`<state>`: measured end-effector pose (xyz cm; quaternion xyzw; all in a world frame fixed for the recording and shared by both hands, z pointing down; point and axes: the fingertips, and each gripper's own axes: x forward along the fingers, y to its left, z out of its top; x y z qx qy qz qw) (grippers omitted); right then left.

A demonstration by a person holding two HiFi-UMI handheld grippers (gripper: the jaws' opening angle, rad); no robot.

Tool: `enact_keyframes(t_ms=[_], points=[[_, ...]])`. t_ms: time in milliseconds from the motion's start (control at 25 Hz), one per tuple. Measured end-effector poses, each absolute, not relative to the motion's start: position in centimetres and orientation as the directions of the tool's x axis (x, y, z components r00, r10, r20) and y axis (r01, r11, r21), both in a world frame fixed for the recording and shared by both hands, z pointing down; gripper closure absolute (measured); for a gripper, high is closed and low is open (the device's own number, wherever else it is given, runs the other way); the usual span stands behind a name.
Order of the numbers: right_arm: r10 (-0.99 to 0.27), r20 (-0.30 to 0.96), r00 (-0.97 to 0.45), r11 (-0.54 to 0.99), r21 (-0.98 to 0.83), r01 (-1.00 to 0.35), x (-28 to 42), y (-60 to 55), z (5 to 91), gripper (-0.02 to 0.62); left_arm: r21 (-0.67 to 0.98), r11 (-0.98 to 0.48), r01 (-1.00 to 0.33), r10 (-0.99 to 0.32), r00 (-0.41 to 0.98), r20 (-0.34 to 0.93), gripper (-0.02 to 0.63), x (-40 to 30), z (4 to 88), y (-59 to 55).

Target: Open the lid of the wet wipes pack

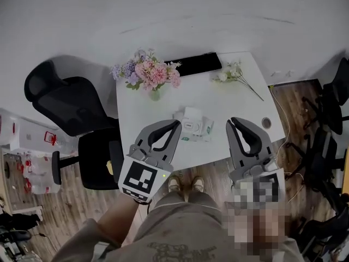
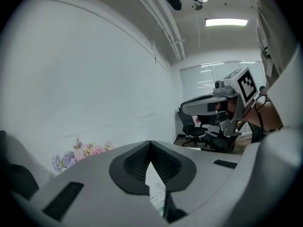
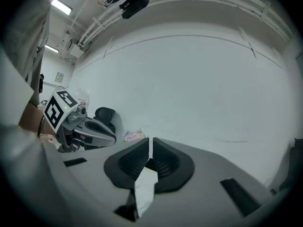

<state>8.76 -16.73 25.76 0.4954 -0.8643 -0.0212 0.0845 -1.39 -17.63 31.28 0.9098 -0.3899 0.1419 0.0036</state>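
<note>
At the far left a black office chair (image 1: 68, 111) is standing clear of the work and is posing no risk. The bouquet of flowers (image 1: 148, 72) is standing at the back left of the white surface (image 1: 218, 100), near enough that a wide sweep of the left tongs (image 1: 176, 124) could tip it. Those tongs are being held above the near edge with their tips pressed together and nothing between them.

The wet wipes pack (image 1: 206, 129) is lying near the middle of the surface, between the two tools and touched by neither. Whether its lid (image 1: 190, 125) is raised at all is too small to tell. The right tongs (image 1: 234, 122) are likewise sitting closed and empty, just right of the pack.

I judge the main danger to be the pack's lightness. If one tool is prying at the lid while the other is not pinning the body, the whole pack is likely to slide or lift. Closed tips could also skate off the lid's edge. To the right, a flower sprig (image 1: 235, 76) is lying well apart.
</note>
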Motion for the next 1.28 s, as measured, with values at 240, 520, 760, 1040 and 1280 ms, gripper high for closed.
enact_keyframes(t_ms=[240,520,760,1040,1280], points=[[-0.863,0.063,-0.501,0.505,0.102,-0.857,9.2,-13.7,23.7,0.549,-0.121,-0.701,-0.703,-0.712,0.681,0.169,0.591,-0.8,26.9,-14.7],[-0.828,0.093,-0.553,0.558,0.044,-0.828,9.6,-9.7,24.1,0.549,-0.118,-0.694,-0.710,-0.719,0.676,0.159,0.591,-1.2,25.8,-11.7],[-0.809,0.135,-0.572,0.583,0.054,-0.811,9.4,-8.3,25.2,0.549,-0.107,-0.686,-0.720,-0.725,0.663,0.186,0.591,-1.9,27.0,-10.8],[-0.804,0.126,-0.581,0.590,0.050,-0.806,8.9,-8.3,24.9,0.549,-0.101,-0.683,-0.723,-0.727,0.660,0.192,0.591,-1.9,27.0,-10.6],[-0.807,0.120,-0.579,0.586,0.033,-0.810,8.8,-8.6,25.1,0.550,-0.098,-0.675,-0.731,-0.733,0.651,0.195,0.591,-2.1,27.2,-10.5]])
